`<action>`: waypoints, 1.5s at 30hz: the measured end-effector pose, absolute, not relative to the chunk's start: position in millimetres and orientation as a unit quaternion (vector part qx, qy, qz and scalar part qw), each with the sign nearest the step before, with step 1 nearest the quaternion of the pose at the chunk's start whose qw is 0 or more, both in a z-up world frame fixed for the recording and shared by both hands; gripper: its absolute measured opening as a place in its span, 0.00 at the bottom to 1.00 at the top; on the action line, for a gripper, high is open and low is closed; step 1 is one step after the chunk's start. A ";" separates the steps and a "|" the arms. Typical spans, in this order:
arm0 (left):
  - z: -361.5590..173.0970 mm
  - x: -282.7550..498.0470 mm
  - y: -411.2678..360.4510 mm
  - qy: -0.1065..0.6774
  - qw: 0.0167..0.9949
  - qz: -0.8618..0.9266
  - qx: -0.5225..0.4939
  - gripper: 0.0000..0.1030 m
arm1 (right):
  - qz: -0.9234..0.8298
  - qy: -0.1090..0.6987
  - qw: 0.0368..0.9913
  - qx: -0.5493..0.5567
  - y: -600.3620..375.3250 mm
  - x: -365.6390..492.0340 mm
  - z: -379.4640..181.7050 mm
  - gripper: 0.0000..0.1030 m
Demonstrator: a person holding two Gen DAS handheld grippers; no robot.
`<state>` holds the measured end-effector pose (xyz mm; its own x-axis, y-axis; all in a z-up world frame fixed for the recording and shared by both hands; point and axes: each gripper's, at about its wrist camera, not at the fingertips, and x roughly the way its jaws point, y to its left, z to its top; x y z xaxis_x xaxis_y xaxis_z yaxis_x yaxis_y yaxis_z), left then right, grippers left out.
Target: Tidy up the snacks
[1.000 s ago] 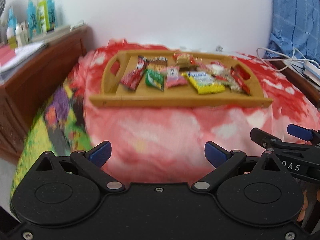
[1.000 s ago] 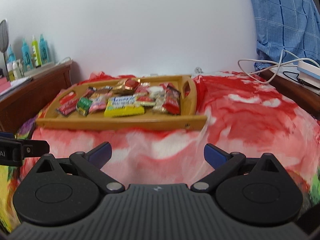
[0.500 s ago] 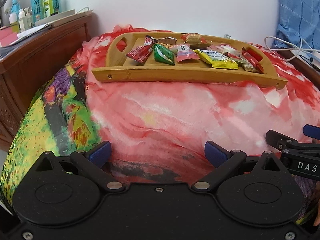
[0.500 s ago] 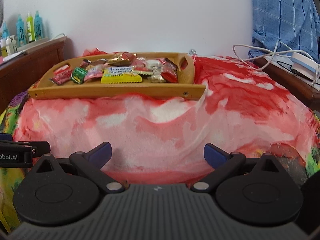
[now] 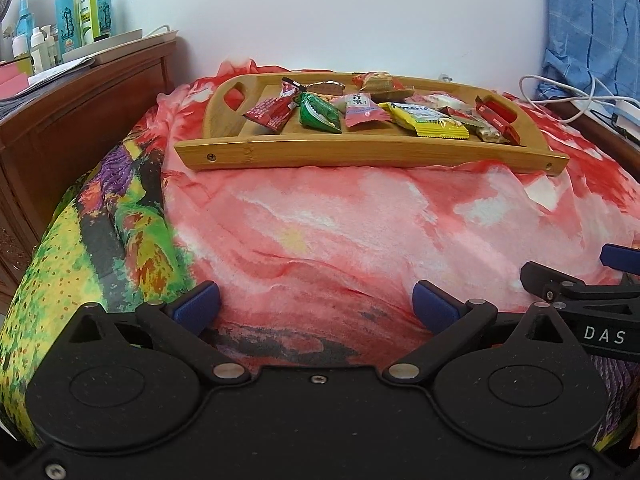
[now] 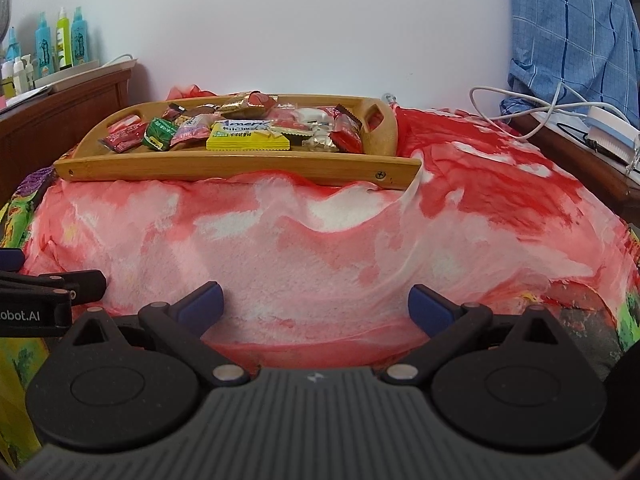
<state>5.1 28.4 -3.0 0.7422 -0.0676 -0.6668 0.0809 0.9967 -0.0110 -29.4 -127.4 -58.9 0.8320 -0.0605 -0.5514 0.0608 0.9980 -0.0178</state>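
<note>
**Both grippers low, snacks waiting ahead**

Straight ahead of both tools, well apart from them, sits the wooden tray [image 5: 360, 154] heaped with snacks [image 6: 240, 132]. The left gripper [image 5: 316, 306] and right gripper [image 6: 316, 302] hang with jaws spread wide — nothing held. The packets look light, crinkly and probably slippery, so pinch a sealed edge. The yellow packet [image 6: 248, 138] reads something like "Ameri" — the right tool shows "DAS", the left "obot.AI".
</note>
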 end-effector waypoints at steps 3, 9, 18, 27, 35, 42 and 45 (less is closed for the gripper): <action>-3.6 3.8 29.2 0.354 0.934 -0.041 0.009 1.00 | -0.031 0.287 0.957 0.000 -126.5 -29.2 -59.3 1.00; -4.5 3.6 29.0 0.353 0.935 -0.041 0.011 1.00 | -0.030 0.287 0.957 0.000 -126.5 -28.6 -59.8 1.00; -4.7 4.9 29.9 0.352 0.935 -0.043 0.009 1.00 | -0.030 0.287 0.957 0.000 -126.3 -28.7 -59.8 1.00; -4.9 5.0 29.9 0.352 0.935 -0.043 0.008 1.00 | -0.030 0.287 0.957 0.000 -126.3 -28.7 -59.9 1.00; -4.8 6.6 29.4 0.354 0.934 -0.041 0.007 1.00 | -0.030 0.288 0.957 0.000 -126.4 -28.6 -59.7 1.00; -5.2 6.4 29.0 0.353 0.935 -0.040 0.007 1.00 | -0.030 0.288 0.957 0.000 -126.4 -28.5 -59.8 1.00; -5.2 6.4 29.2 0.353 0.935 -0.040 0.006 1.00 | -0.030 0.288 0.957 0.000 -126.3 -28.5 -59.8 1.00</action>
<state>6.4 29.2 -5.2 0.7471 -0.0700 -0.6610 0.0790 0.9967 -0.0163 -28.5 -126.3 -59.8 0.8325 -0.0579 -0.5510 0.0577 0.9982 -0.0176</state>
